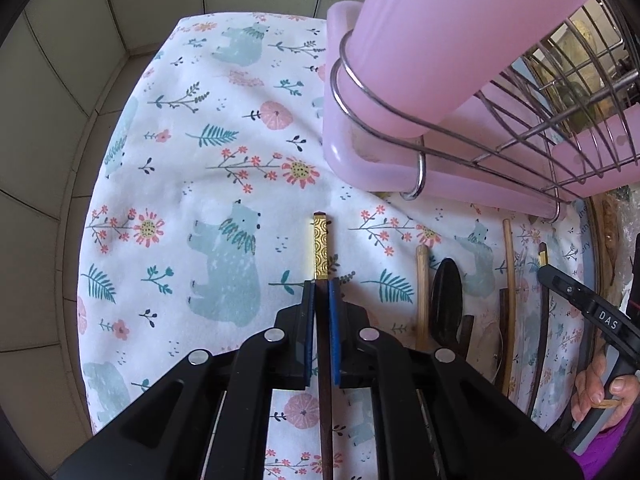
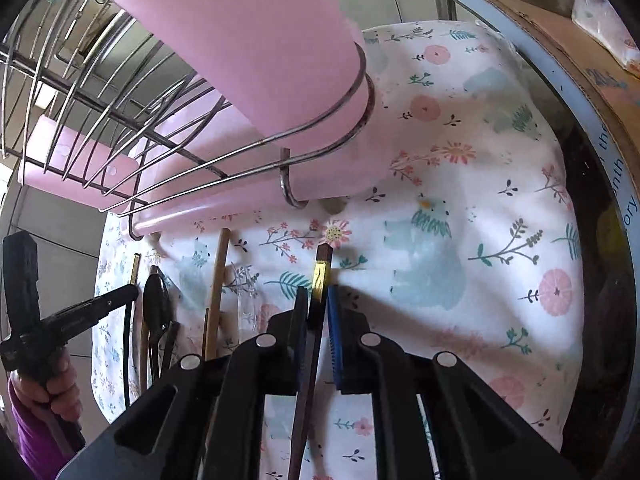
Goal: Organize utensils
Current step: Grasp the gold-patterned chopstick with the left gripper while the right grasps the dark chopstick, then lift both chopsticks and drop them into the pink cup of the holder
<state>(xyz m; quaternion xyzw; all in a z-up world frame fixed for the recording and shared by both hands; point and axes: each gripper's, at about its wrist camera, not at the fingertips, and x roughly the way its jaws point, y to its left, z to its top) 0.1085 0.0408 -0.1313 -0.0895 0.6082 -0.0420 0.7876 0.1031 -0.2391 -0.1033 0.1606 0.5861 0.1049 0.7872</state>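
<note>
My left gripper is shut on a dark brown chopstick whose gold patterned end pokes out past the blue pads, over the floral cloth. My right gripper is shut on a matching gold-banded chopstick. Each wrist view shows the other gripper at its edge, the right gripper and the left gripper. Between the two grippers a black spoon and wooden chopsticks lie on the cloth. The pink utensil cup hangs in a wire ring above.
A wire dish rack on a pink tray stands at the back of the cloth. A cardboard box sits behind the table's dark rim at the right. Tiled wall borders the left. A hand grips the right handle.
</note>
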